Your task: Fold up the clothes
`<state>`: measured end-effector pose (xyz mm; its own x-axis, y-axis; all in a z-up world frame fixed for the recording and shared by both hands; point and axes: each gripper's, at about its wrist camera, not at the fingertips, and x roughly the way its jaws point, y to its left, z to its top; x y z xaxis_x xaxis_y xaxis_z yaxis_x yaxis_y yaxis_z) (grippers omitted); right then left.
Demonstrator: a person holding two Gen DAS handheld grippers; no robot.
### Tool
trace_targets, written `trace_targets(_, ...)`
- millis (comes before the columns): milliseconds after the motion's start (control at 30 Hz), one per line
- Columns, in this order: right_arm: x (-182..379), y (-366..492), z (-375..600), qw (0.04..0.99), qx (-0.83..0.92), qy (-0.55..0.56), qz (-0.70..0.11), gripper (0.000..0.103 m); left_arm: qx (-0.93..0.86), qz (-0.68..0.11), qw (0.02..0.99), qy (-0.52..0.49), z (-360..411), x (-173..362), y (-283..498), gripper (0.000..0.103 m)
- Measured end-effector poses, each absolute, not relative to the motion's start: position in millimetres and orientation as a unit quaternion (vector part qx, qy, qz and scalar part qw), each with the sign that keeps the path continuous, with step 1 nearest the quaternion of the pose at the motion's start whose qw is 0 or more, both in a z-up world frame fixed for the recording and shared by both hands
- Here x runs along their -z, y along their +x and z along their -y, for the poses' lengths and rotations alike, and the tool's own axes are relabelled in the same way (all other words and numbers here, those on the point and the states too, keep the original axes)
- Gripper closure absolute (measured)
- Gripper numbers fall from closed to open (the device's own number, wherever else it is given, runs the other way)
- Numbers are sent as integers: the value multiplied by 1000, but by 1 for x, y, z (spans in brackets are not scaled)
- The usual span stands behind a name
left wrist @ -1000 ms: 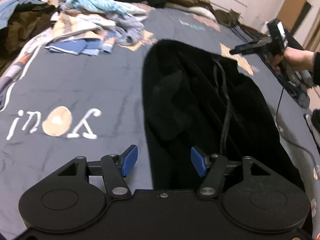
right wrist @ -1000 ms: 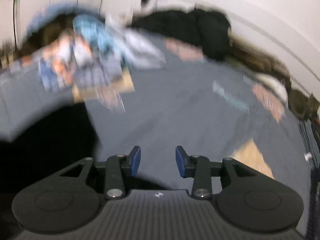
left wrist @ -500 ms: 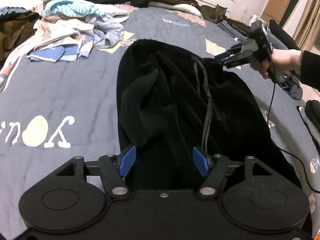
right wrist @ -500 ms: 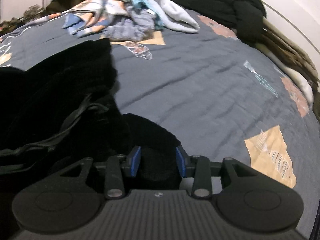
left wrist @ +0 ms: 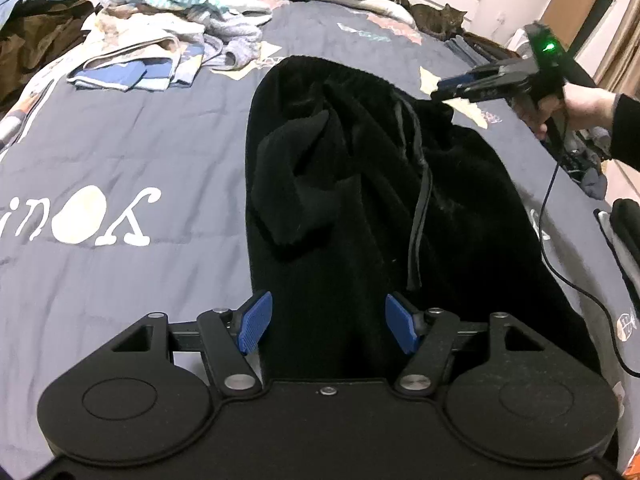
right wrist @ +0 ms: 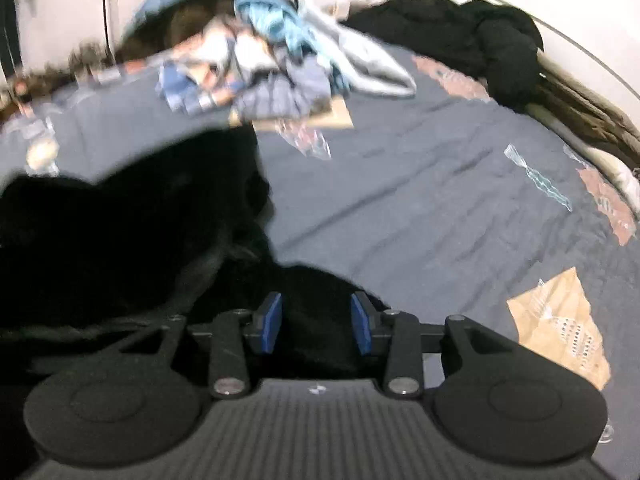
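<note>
A black fleece garment (left wrist: 360, 200) with a long drawstring (left wrist: 420, 200) lies lengthwise on the grey-blue quilt (left wrist: 120, 152). My left gripper (left wrist: 328, 322) is open at the garment's near end, with black cloth between its blue pads. At the far right corner of the garment is my right gripper (left wrist: 444, 90), held by a hand (left wrist: 584, 104). In the right wrist view the right gripper (right wrist: 316, 322) is open, its pads on either side of a fold of the black garment (right wrist: 140, 240). That view is blurred.
A heap of loose light-coloured clothes (left wrist: 168, 52) sits at the far left of the bed, and a dark pile (right wrist: 460, 36) at its far edge. A cat (left wrist: 438, 20) lies at the far right. A black cable (left wrist: 552, 240) hangs from the right gripper.
My left gripper has shifted right over the garment's near end. The right gripper came down from above the bed to the garment's far right corner. Both stayed open.
</note>
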<state>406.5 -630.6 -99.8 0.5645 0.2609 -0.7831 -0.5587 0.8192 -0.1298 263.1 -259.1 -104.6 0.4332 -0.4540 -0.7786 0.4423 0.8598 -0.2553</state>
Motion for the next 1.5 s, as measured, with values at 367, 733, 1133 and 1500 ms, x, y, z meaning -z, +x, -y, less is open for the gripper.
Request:
trace_targets(367, 134, 421, 621, 851, -232, -199, -427, 69, 265, -463, 846, -8, 257, 109, 251, 41)
trace_targets(733, 124, 439, 620, 890, -146, -166, -400, 97, 250, -456, 854, -22, 242, 102, 245, 41)
trace_targets(1133, 54, 389, 614, 913, -91, -14, -397, 72, 252, -431, 866, -24, 222, 37, 219, 41)
trace_targets(1500, -108, 188, 504, 919, -11, 70, -387, 54, 286, -393, 874, 9, 164, -137, 151, 41)
